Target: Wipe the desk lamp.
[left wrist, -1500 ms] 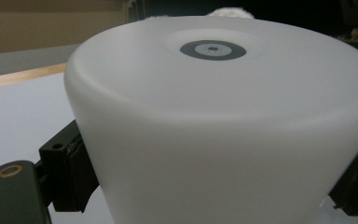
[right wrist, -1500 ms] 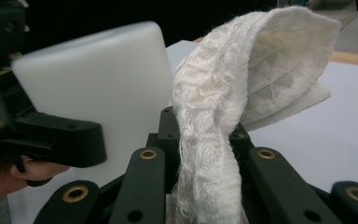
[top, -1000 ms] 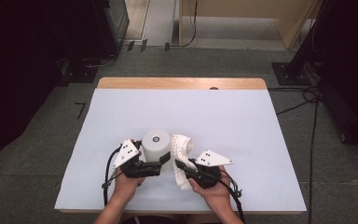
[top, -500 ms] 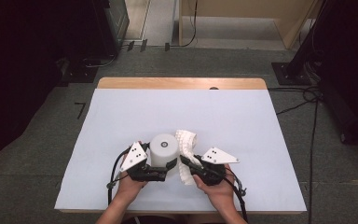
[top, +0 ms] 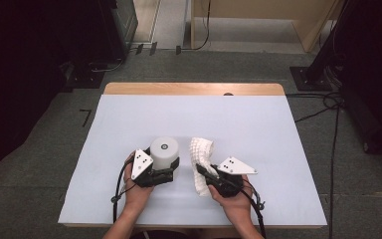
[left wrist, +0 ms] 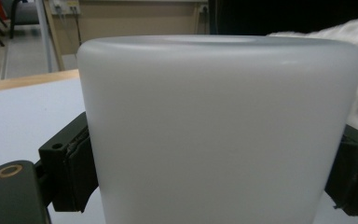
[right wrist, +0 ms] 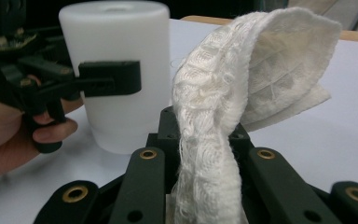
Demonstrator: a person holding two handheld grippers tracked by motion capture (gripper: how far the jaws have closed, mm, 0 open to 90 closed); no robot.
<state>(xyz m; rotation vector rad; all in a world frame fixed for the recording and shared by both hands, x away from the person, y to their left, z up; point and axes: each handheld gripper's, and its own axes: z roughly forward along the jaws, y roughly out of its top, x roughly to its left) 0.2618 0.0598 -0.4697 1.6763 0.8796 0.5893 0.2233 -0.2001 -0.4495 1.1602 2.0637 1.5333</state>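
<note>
On the desk (top: 258,119) near the person, the left hand-held gripper (top: 168,172) clamps an upright white cup (top: 164,152) while the right hand-held gripper (top: 204,174) pinches a white cloth (top: 200,152) just beside it; wiping the cup appears next, requiring cloth contact.

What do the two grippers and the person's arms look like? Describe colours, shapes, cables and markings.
Both the left gripper and the right gripper are black, angular tools with brass-coloured rings at the joints. Each carries a pale grey three-cornered plate dotted with small dark marks. A black cable trails from each back along the forearm. The forearms are bare, with no sleeves visible.
</note>
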